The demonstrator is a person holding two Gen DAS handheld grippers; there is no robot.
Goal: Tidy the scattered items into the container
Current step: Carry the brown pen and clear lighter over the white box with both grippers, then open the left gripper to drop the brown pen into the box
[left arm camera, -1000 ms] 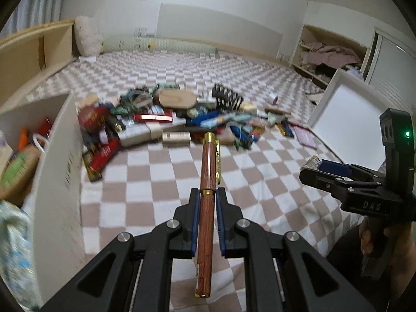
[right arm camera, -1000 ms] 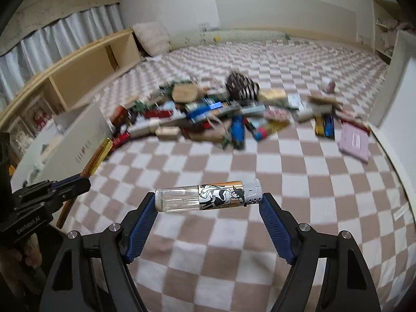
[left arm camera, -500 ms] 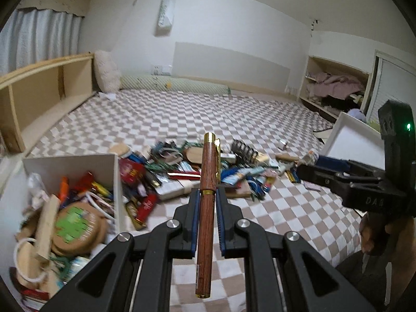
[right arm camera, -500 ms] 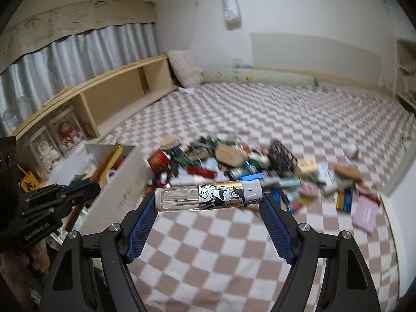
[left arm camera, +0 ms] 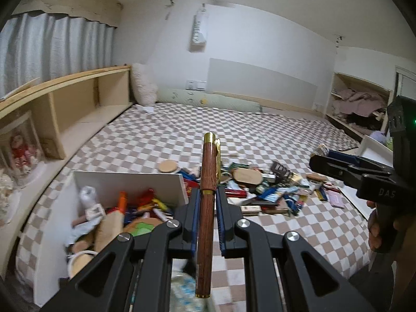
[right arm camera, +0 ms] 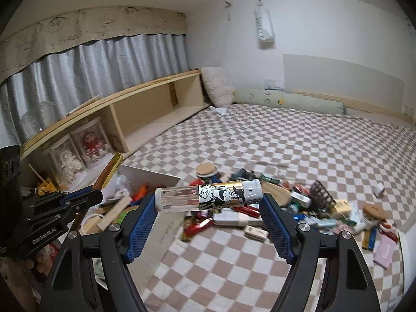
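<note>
- Wooden pen (left arm camera: 207, 171) sits clamped lengthwise in the left gripper (left arm camera: 207, 215), just above the white box (left arm camera: 130, 182) at seven o'clock.
- Right gripper (right arm camera: 208, 223) holds a lighter (right arm camera: 208, 198) crosswise, ends against its pads.
- Advice: release only once each is over the box; the pile (left arm camera: 260, 189) waits at one o'clock.

The pen (left arm camera: 207, 182) looks like polished reddish wood with glossy gold metal trim. The lighter (right arm camera: 208, 199) has a clear, shiny plastic body — its cap white, matt and perforated. The bed cover (left arm camera: 260, 135) is soft checked cloth; the container (left arm camera: 130, 184) shows smooth white matt walls.
</note>
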